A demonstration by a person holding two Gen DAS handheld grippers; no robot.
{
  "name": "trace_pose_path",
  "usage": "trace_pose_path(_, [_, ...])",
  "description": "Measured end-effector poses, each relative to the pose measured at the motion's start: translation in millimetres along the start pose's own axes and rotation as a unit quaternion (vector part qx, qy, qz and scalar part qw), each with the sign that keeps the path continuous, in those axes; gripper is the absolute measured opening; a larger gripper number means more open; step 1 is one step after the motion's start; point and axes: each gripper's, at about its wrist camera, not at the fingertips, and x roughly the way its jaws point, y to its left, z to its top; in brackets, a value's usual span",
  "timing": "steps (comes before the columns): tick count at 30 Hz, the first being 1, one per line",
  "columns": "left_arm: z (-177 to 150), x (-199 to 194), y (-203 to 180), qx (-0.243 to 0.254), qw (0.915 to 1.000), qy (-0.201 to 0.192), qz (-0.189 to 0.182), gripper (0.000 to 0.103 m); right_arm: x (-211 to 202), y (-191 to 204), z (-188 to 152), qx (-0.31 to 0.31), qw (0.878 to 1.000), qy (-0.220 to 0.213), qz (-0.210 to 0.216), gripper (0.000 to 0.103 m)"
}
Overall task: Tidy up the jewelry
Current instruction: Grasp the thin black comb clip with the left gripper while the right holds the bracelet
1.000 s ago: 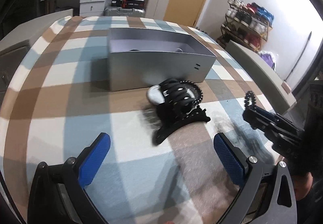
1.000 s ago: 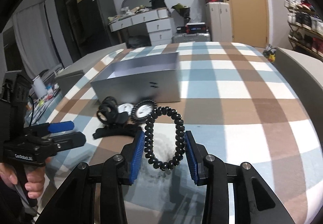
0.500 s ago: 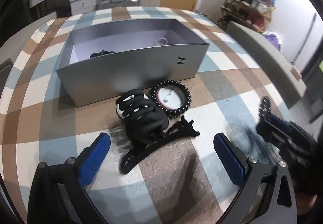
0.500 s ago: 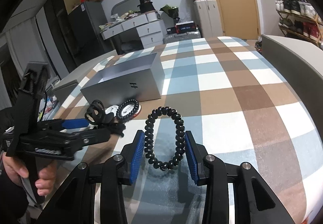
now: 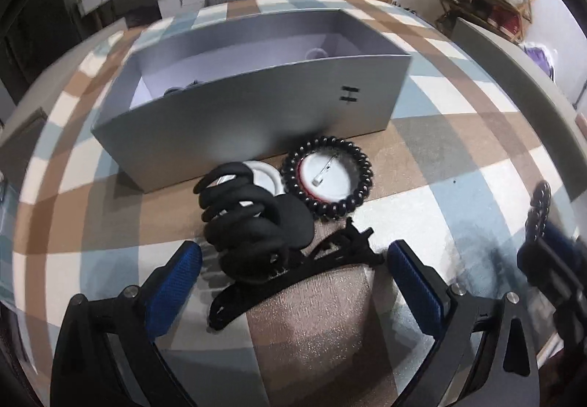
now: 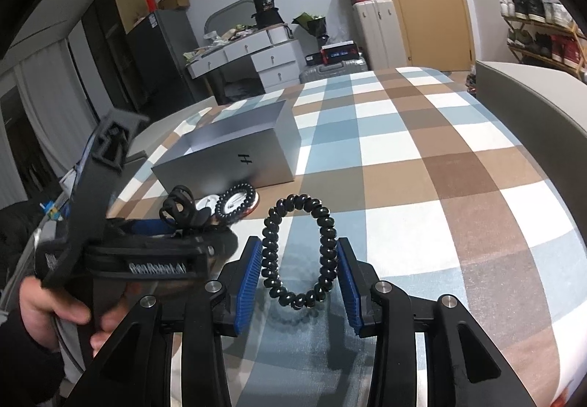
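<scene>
Now, step in hand: carry the held bracelet to the grey box (image 6: 234, 154) and drop it over the open top; keep the squeeze light so it doesn't slip.
Right gripper (image 6: 299, 269): narrowed onto the black beaded bracelet (image 6: 299, 253), which stands upright between the pads.
Left gripper (image 5: 293, 278): wide, empty, above the black hair claw (image 5: 253, 223).
Remaining pieces: second beaded ring (image 5: 328, 178) around a pin badge, near the box's front wall.
Surface: checked bed cover (image 6: 422, 168).

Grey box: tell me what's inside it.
Inside the grey box, the left wrist view shows a dark item near the left end and a pale round one near the right. The front wall hides the rest.
</scene>
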Motion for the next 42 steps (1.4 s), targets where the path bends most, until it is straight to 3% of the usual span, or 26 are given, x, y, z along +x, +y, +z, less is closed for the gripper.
trace_pose_path(8, [-7, -11, -2, 0.013, 0.9998, -0.007, -0.011, 0.073, -2, 1, 1, -0.002, 1.0, -0.005, -0.002, 0.039])
trace_pose_path(10, [-10, -15, 2, 0.014, 0.9998, -0.006, -0.016, 0.064, -4, 1, 1, -0.003, 1.0, -0.007, -0.002, 0.04])
trace_pose_path(12, [-12, -19, 3, 0.018, 0.9996, -0.007, -0.02, 0.048, -4, 0, 1, -0.002, 1.0, -0.007, -0.002, 0.04])
trace_pose_path(22, [-19, -25, 8, 0.034, 0.9984, -0.004, -0.046, 0.044, -6, 1, 2, 0.0, 1.0, -0.01, -0.004, 0.04])
trace_pose_path(34, [-24, -34, 31, 0.012, 0.9946, -0.012, -0.102, 0.043, -4, 5, 2, -0.003, 1.0, -0.006, -0.005, 0.041])
trace_pose_path(39, [-8, -40, 35, 0.023, 0.9878, -0.011, -0.154, 0.043, 0, 10, 2, -0.007, 1.0, 0.0, -0.005, 0.041])
trace_pose_path(42, [2, -36, 30, 0.042, 0.9881, -0.001, -0.148, 0.043, 2, 13, 2, -0.009, 1.0, 0.003, -0.003, 0.041])
